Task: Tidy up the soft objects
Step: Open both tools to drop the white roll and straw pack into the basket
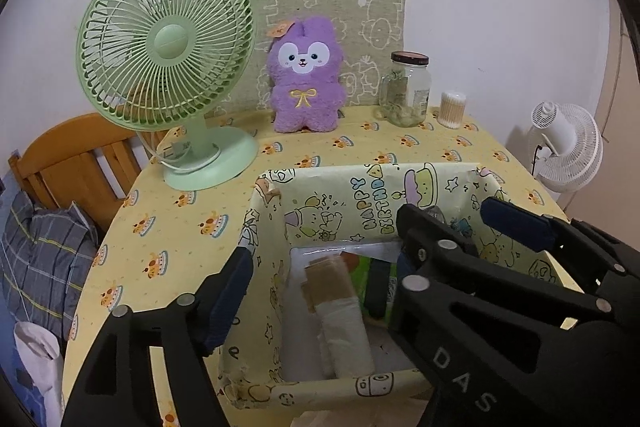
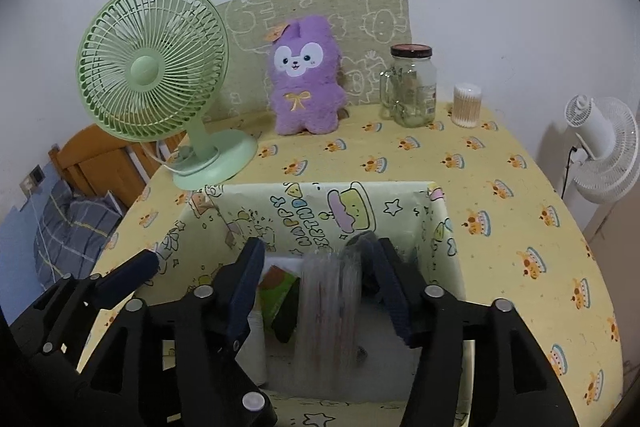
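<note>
The soft packet (image 2: pixel 326 311), a clear crinkly pouch blurred with motion, sits inside the gift-wrapped box (image 2: pixel 352 205), between the fingers of the right gripper (image 2: pixel 320 291). We cannot tell whether those fingers are pinching it or have let go (the blur hides the contact). We judge it light, limp and slippery in its film, so it is best taken across its middle with a gentle squeeze.

Beside it in the box lie a beige-and-white soft roll (image 1: pixel 340 319) and a green packet (image 1: pixel 370 269), both likely to yield under pressure. The left gripper (image 1: pixel 320 255) hangs wide open over the box's left wall, holding nothing.

Behind the box on the desk (image 1: pixel 168 243) stands the purple plush bunny (image 1: pixel 305 75), soft and bulky and easiest to take by the torso. To the box's back left is the green fan (image 1: pixel 168 55), to its back right a glass jar (image 1: pixel 406 89) and a cotton-swab tub (image 1: pixel 453 109).
</note>
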### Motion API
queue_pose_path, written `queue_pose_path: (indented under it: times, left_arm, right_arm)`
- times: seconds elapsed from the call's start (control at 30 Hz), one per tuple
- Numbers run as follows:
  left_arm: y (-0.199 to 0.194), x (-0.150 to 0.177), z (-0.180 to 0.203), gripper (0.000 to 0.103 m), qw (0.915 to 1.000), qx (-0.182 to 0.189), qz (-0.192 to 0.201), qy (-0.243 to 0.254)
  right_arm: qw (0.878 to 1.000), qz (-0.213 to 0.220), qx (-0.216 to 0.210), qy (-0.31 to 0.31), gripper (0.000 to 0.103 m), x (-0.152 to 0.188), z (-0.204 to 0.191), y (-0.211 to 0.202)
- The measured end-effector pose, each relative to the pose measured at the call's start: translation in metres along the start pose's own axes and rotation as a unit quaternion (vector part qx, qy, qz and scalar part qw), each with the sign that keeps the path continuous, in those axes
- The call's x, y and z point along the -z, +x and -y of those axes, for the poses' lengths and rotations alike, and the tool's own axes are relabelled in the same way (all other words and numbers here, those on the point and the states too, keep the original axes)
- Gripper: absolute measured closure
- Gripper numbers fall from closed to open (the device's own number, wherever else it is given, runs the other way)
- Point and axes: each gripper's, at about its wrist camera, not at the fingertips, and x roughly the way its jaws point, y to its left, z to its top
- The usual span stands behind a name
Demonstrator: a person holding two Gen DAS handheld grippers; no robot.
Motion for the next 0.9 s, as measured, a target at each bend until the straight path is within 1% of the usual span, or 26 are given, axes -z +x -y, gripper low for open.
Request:
queue_pose_path:
  times: [0.03,0.1,0.13,0.2,0.23,0.4,0.47,0.53,0.67,0.77,0.83,0.9]
  left_arm:
    - [-0.001,0.0,0.0,0.023,1.0,0.001,0.001,-0.001]
    - [-0.003,0.0,0.0,0.017,1.0,0.002,0.003,-0.003]
    - [-0.004,0.0,0.0,0.016,1.0,0.003,0.007,-0.003]
    - [-0.007,0.001,0.0,0.012,0.9999,0.003,0.012,-0.004]
    - [-0.007,0.001,0.0,0.011,0.9999,0.004,0.011,-0.004]
    - [-0.009,0.001,0.0,0.006,0.9999,0.008,0.009,-0.008]
    - [-0.011,0.002,0.0,0.006,0.9998,0.011,0.01,-0.01]
    - [-0.016,0.003,0.001,0.006,0.9998,0.013,0.013,-0.009]
    - [-0.025,0.004,0.003,0.005,0.9997,0.011,0.018,-0.009]
    - [-0.031,0.004,0.002,0.003,0.9995,0.016,0.022,-0.017]
    - [-0.037,0.004,0.002,0.003,0.9992,0.011,0.029,-0.024]
    - [-0.043,0.004,0.003,0.003,0.9991,0.009,0.033,-0.024]
  right_arm:
    - [1.0,0.0,0.002,-0.001,0.035,0.0,0.0,-0.001]
    - [1.0,0.001,0.004,-0.003,0.033,0.0,-0.001,-0.003]
    - [1.0,0.002,0.003,-0.003,0.027,0.0,-0.001,-0.005]
    - [1.0,0.004,-0.001,-0.001,0.021,0.0,0.0,-0.007]
    - [1.0,0.005,-0.001,0.0,0.02,0.0,0.0,-0.009]
    - [1.0,0.005,0.004,-0.001,0.019,0.001,0.0,-0.013]
    - [1.0,0.006,0.004,-0.001,0.018,0.001,-0.001,-0.016]
    - [1.0,0.009,0.006,-0.001,0.015,0.002,-0.001,-0.02]
    - [1.0,0.014,0.006,-0.002,0.014,0.004,-0.001,-0.03]
    - [1.0,0.023,0.009,-0.002,0.014,0.004,-0.001,-0.041]
    - [0.999,0.03,0.013,-0.002,0.009,0.004,-0.002,-0.047]
    - [0.999,0.043,0.018,-0.003,0.008,0.005,-0.002,-0.056]
